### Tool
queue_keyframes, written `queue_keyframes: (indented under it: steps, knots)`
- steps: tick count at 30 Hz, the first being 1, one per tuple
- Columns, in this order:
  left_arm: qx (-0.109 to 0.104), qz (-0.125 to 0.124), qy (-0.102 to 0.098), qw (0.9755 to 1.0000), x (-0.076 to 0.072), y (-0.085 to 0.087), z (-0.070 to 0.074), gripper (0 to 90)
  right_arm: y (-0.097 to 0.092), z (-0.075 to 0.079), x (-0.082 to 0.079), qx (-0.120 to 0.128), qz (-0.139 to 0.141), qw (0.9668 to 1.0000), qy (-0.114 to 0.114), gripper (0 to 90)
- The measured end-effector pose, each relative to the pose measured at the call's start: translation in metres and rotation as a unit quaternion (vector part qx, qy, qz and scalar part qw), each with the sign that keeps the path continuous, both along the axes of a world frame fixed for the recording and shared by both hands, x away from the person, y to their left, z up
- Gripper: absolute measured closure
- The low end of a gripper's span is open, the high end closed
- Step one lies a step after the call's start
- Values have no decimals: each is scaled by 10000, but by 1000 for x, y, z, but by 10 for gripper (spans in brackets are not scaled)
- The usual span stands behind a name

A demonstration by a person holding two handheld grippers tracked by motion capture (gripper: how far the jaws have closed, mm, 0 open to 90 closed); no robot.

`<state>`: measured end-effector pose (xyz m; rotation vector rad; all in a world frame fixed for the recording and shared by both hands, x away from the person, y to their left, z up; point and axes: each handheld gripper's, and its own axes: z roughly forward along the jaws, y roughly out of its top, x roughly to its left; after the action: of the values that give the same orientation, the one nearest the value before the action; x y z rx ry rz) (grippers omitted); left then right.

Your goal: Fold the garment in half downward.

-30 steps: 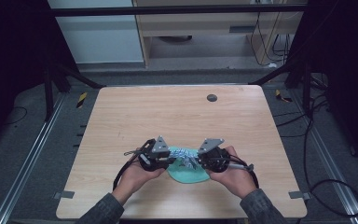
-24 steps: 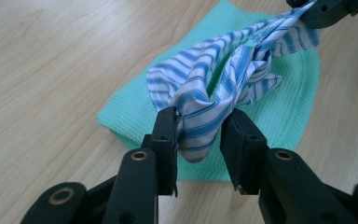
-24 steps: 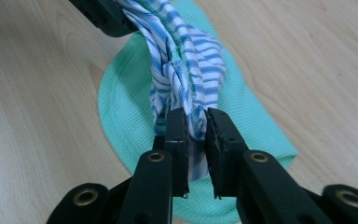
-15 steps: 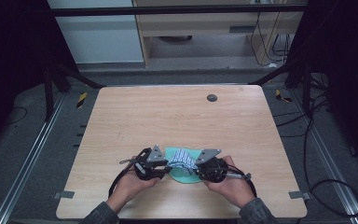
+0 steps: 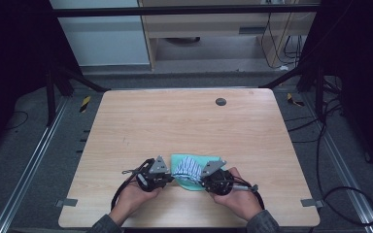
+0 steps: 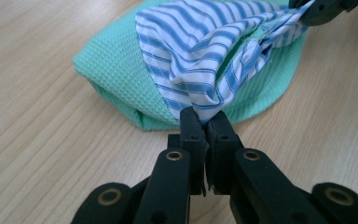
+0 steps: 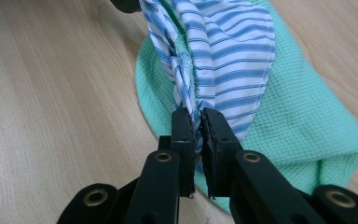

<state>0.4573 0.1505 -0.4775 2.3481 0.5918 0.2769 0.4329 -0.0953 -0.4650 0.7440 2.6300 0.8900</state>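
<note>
Your left gripper (image 6: 204, 122) has its jaws pressed together on a bunched corner of the striped cloth (image 6: 205, 51), low in the middle of the left gripper view. Your right gripper (image 7: 195, 122) is likewise clamped on the opposite gathered end of that blue-and-white cloth (image 7: 228, 56), at the lower centre of the right gripper view. Between the two pinch points the fabric is lifted and sags in folds, and it lies over a green waffle-textured cloth (image 6: 116, 70) that rests on the wooden table (image 6: 32, 140).

In the high view, your left gripper (image 5: 167, 175) and right gripper (image 5: 205, 178) sit in the lower middle of the frame, near the table's front edge, pointing toward each other with the striped cloth (image 5: 187, 166) held between them. The green cloth (image 5: 201, 160) shows behind and under it. Your hands (image 5: 136, 194) enter from the bottom edge. A small dark round spot (image 5: 220, 101) sits on the table (image 5: 175, 121) toward the upper middle, well apart from the cloths.
</note>
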Motion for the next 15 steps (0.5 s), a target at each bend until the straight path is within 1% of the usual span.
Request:
queue_keyframes:
  steps: [1,2,3,5,6,7,8,9,10,11,12,13,14,15]
  knots:
    - [-6,-11,44,10000,-1,1,-3,872,0,-1,-1,8,12,10000,14,839]
    - [-6,-11,44,10000,-1,1,-3,872,0,-1,-1,8,12,10000,14,839]
    - [48,-22,45,10000,-2,1,-5,872,1,-2,-1,-5,11,10000,27,839]
    - [74,-39,80,9999,-3,1,-7,867,2,-5,-3,12,25,10000,65,829]
    - [128,-27,64,9999,-4,1,-8,791,2,-6,-4,9,20,10000,71,805]
    - [155,4,40,9999,-5,1,-8,791,2,-6,-4,35,19,10000,78,756]
    - [173,60,-38,9998,-9,2,-7,732,2,-6,-5,36,16,10000,66,706]
    - [154,82,-59,9998,-10,4,-7,602,-1,-6,-7,106,-42,9999,55,609]
    - [115,133,-59,9998,-11,5,-6,547,-2,-6,-8,151,-77,9998,40,567]
    - [76,206,-66,9997,-14,9,-5,547,-2,-6,-8,151,-77,9998,40,567]
    - [42,231,-64,9997,-16,12,-5,504,-6,-5,-9,193,-150,9997,6,506]
    - [-2,256,-45,9997,-18,15,-4,472,-8,-5,-11,223,-207,9995,23,462]
    - [-78,339,-54,9994,-19,19,-4,412,-14,-6,-14,289,-268,9992,32,391]
    - [-113,434,-97,9989,-21,25,-4,386,-17,-6,-16,293,-357,9989,-51,345]
